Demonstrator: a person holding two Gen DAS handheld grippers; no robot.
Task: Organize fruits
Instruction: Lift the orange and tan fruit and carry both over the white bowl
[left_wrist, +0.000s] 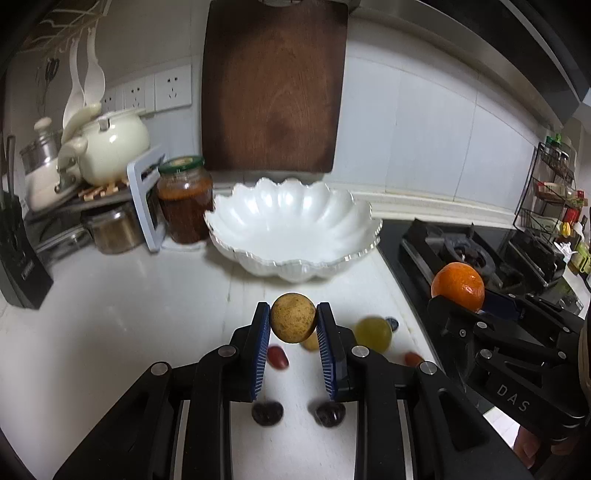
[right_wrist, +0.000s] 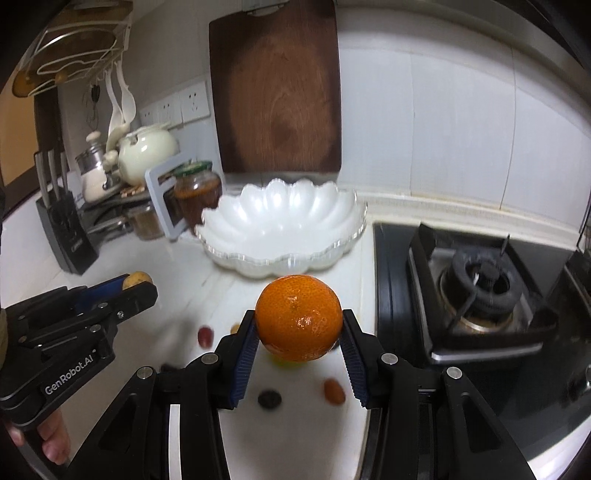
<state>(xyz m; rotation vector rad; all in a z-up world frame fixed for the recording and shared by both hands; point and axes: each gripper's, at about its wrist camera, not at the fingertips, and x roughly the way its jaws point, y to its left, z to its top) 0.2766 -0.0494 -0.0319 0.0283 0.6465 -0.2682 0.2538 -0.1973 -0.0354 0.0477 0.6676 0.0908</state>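
Note:
My left gripper (left_wrist: 293, 321) is shut on a round tan-brown fruit (left_wrist: 293, 317), held above the white counter in front of the scalloped white bowl (left_wrist: 258, 206). It also shows at the left of the right wrist view (right_wrist: 136, 282). My right gripper (right_wrist: 299, 325) is shut on an orange (right_wrist: 299, 317), also in front of the bowl (right_wrist: 236, 218); the orange shows at the right of the left wrist view (left_wrist: 458, 284). The bowl is empty. Loose on the counter lie a green fruit (left_wrist: 373, 334), red cherry tomatoes (left_wrist: 277, 357) and dark fruits (left_wrist: 266, 413).
A dark wooden cutting board (left_wrist: 273, 85) leans on the wall behind the bowl. A jar of red sauce (left_wrist: 184, 199), a rack with a cream kettle (left_wrist: 110, 144) and a knife block (right_wrist: 66, 229) stand at the left. A gas stove (right_wrist: 480, 288) borders the counter at the right.

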